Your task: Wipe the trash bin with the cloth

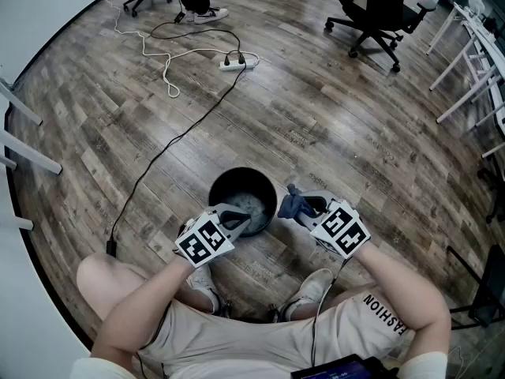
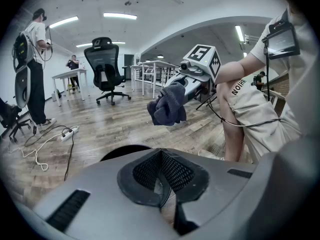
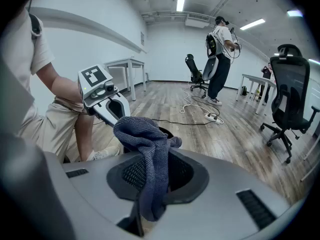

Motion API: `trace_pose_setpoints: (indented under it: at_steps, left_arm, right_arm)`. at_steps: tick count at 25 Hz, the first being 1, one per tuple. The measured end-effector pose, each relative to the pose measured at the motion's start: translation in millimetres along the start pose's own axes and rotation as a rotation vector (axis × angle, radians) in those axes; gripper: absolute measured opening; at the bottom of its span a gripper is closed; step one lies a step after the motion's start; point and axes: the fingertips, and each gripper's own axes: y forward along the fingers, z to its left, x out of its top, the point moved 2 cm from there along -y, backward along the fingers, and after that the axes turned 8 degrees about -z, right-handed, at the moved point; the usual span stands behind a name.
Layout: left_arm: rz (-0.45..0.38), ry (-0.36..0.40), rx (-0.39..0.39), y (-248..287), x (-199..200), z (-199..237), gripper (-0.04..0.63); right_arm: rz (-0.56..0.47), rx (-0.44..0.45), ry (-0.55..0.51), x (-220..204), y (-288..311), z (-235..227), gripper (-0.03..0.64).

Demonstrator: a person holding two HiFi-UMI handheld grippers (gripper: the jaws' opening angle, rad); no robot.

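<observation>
While the black trash bin point(image 1: 245, 181) stands on the wood floor point(image 1: 316, 109), seen whole only from the head view, the blue cloth point(image 3: 150, 154) hangs just right of its rim. The right gripper point(image 1: 298, 210) view shows its jaws clamped on that cloth. The left gripper point(image 2: 161, 186) sits at the near rim, jaws pressed together, seemingly empty.

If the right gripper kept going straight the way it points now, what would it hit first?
Probably the rim of the trash bin, and the cloth clamped in the right gripper would touch it first. Depth is unclear, so it might pass just above.
</observation>
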Motion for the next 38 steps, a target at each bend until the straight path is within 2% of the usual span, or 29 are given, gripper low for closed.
trace_pose_setpoints:
  at_steps: [7, 10, 14, 17, 19, 21, 23, 25, 31, 34, 38]
  left_arm:
    - [0.003, 0.007, -0.010, 4, 0, 6, 0.009]
    - [0.009, 0.018, -0.016, 5, 0, 5, 0.009]
    - [0.055, 0.021, -0.057, 8, -9, -1, 0.009]
    - [0.118, 0.028, -0.112, 13, -21, -9, 0.022]
    - [0.205, 0.073, -0.146, 18, -36, -16, 0.093]
    - [0.315, 0.169, -0.162, 23, -56, -20, 0.141]
    - [0.409, 0.280, -0.159, 28, -76, -19, 0.152]
    - [0.468, 0.360, -0.153, 34, -90, -18, 0.152]
    - [0.541, 0.466, -0.128, 53, -115, -17, 0.152]
    - [0.562, 0.521, -0.120, 63, -124, -17, 0.152]
    - [0.592, 0.511, -0.135, 67, -134, -14, 0.135]
  right_arm:
    - [0.011, 0.008, -0.016, -1, 6, 4, 0.067]
    - [0.007, 0.014, 0.011, -3, 6, 3, 0.067]
    - [-0.011, 0.025, 0.082, -3, 7, 3, 0.067]
    - [0.020, 0.002, 0.061, -8, 7, 0, 0.067]
    - [0.046, -0.010, 0.052, -14, 8, -2, 0.067]
    - [0.065, -0.014, 0.060, -20, 9, -3, 0.067]
    - [0.085, -0.011, 0.066, -26, 11, -3, 0.067]
    - [0.115, -0.005, 0.052, -35, 13, 0, 0.067]
    - [0.237, 0.028, -0.086, -71, 25, 16, 0.067]
    - [0.278, 0.040, -0.109, -84, 35, 20, 0.067]
    - [0.356, 0.087, -0.167, -108, 57, 31, 0.067]
